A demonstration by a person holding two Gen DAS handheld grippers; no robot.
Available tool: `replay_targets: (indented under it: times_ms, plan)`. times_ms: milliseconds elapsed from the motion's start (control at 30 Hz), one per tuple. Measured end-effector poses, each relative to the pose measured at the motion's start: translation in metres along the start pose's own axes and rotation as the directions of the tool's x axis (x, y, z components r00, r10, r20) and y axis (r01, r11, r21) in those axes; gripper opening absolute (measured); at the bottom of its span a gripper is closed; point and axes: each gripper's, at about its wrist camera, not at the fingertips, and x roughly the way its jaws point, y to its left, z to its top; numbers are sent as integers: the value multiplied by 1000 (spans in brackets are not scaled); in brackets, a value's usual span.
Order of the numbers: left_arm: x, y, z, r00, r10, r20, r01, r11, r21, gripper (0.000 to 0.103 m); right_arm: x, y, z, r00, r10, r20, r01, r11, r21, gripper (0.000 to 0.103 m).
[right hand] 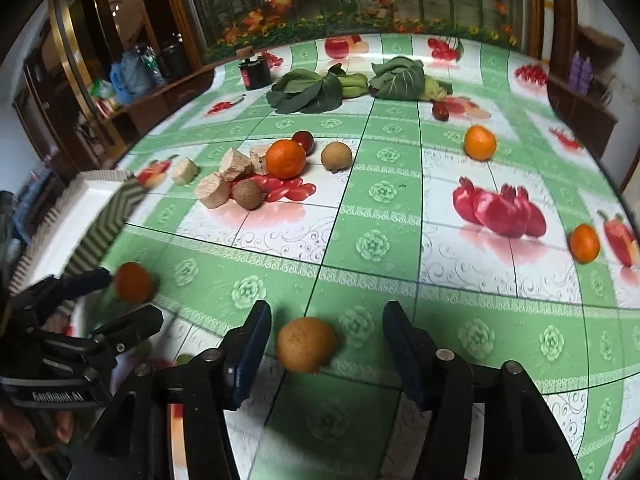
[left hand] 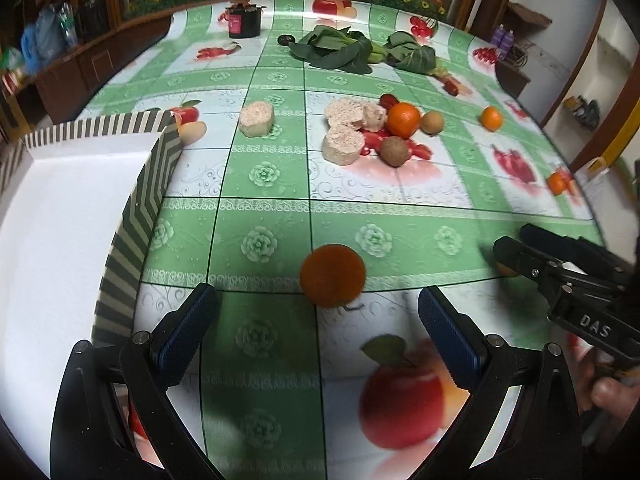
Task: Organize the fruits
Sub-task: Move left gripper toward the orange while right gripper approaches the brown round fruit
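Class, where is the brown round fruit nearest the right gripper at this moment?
In the right wrist view, the brown fruit lies on the tablecloth between the right gripper's open fingers, touching neither.

1. The near part of the table [right hand: 460, 280] is mostly bare; a gripper can pass freely over the green band between the front fruits and the middle pile.
2. On the left stands a striped box [left hand: 148, 208]; its wall blocks the way along that edge.
3. An orange [left hand: 333, 275] lies just before the left gripper [left hand: 316, 322], near the box wall.
4. A brown fruit [right hand: 307, 345] lies between the open fingers of the right gripper [right hand: 326, 338].
5. In the middle, the cake pieces [left hand: 344, 114], an orange and brown fruits are crowded together, touching.
6. The leafy greens [right hand: 308, 90] and a dark jar [left hand: 244, 20] close the far side.
7. On the right two small oranges [right hand: 480, 142] lie well apart, with wide room around.
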Motion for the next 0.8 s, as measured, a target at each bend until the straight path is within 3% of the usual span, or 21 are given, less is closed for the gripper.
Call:
replay_targets:
  times_ms: [267,400,567,667,800]
  plan:
    - [-22,-1,6,1000,3,26,-3,1000,24,98,-23,-15,3,998,26,52,-25,1000,-5,57]
    - [-25,-7,12,999,7,39,-10,998,60,98,-18,-11,8,998,43,37,-41,999,-35,52]
    - [-18,-13,6,1000,6,13,-7,994,110,98,-21,-1,7,995,85,45,-82,995,-64,52]
    - [-9,-12,5,1000,13,-9,-12,994,108,83,-16,0,8,994,102,35,-100,993,-60,52]
    - [-1,-15,4,1000,15,-20,-13,993,116,82,-10,7,14,991,127,28,-125,990,-69,51]
